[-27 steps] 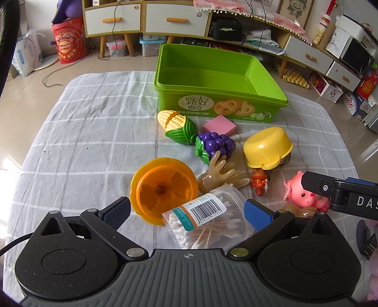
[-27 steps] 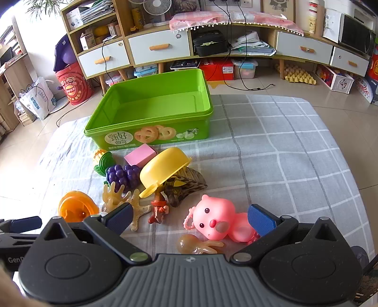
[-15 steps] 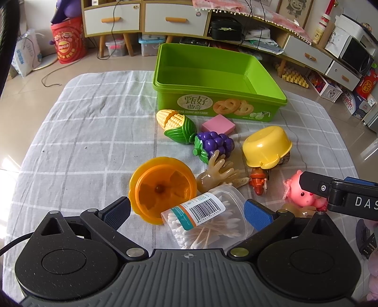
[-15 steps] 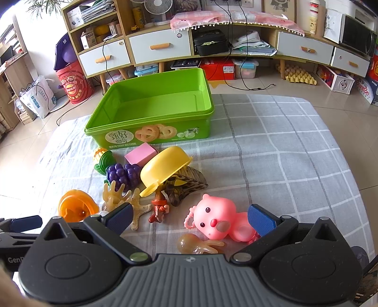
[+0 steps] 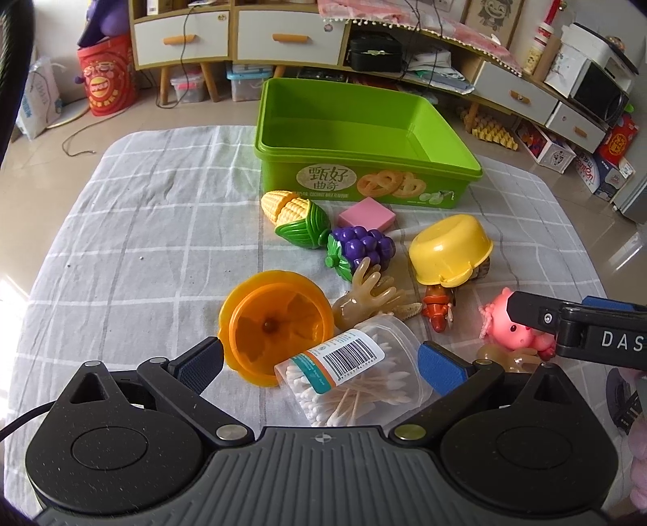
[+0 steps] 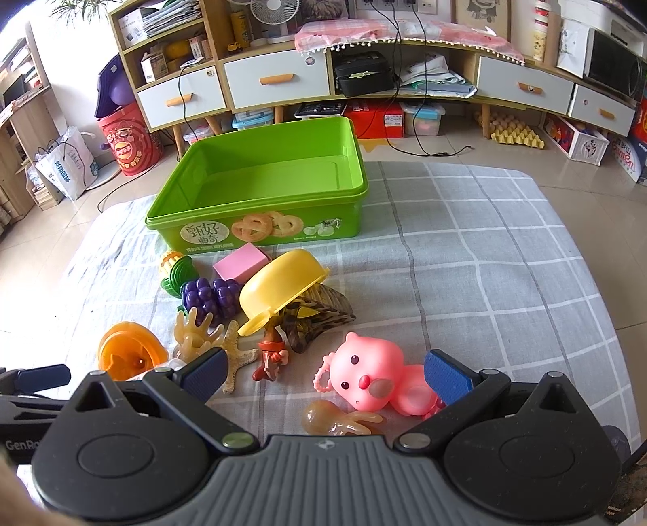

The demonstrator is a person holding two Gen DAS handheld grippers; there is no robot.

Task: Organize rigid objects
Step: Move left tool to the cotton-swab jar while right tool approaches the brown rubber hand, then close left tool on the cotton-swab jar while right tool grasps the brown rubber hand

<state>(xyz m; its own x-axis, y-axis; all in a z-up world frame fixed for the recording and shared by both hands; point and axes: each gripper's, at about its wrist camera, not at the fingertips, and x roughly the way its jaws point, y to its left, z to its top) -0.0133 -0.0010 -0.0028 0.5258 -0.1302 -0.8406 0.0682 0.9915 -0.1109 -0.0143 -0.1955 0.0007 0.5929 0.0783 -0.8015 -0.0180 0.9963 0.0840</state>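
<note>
Nothing sorted yet: green cookie bin at 12 o'clock is empty. All toys sit loose on the grey checked cloth: corn, pink block, grapes, upturned yellow bowl, orange juicer.

Left gripper jaws wide apart, straddling the cotton swab jar, no contact. Right gripper also spread, pink pig toy between, not clamped.

Room: tiled floor, drawer shelving behind.

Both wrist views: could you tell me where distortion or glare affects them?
Left wrist: fisheye bends the cabinet, sunlight blows out the cloth's left edge. Right wrist: shelves curve likewise, bright floor glare at left; the toys stay sharp.
</note>
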